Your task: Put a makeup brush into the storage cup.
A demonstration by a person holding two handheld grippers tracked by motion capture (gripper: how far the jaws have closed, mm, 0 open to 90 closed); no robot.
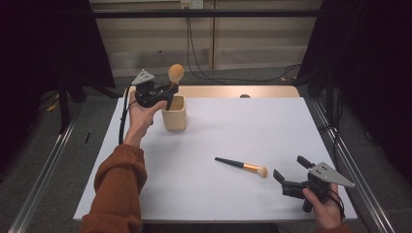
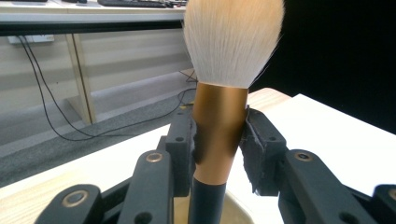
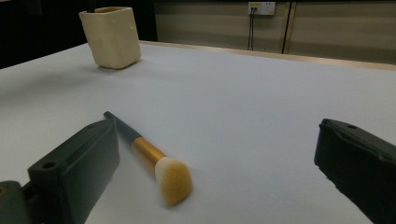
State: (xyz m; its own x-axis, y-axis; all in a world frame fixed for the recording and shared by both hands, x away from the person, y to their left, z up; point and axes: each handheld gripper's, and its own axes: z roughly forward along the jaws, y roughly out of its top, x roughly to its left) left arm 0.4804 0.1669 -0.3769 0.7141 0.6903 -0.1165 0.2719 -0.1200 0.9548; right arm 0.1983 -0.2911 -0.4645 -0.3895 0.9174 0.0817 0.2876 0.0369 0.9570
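Gripping a large brush (image 1: 174,77) by its copper-coloured ferrule, the left gripper (image 1: 165,91) holds it upright over the cream cup (image 1: 175,115) at the far left of the white surface (image 1: 252,131). In the left gripper view the fingers (image 2: 180,140) press against both sides of that ferrule, the pale bristle head stands above them, and the dark handle runs down into the mouth of the cup below. The person's left hand (image 1: 141,114) wraps the gripper from beneath, an orange-brown sleeve (image 1: 119,189) trailing back toward the near edge. A second, smaller brush (image 1: 242,166) lies flat on the surface near the right front, its black handle pointing left and its bristles toward the right gripper (image 1: 290,172). That gripper, held low in the right hand (image 1: 323,204), rests just beside the brush with its fingers (image 3: 74,172) spread wide and nothing between them; in the right gripper view the brush lies close to the left finger, apart from the right one, with the cup well beyond it.
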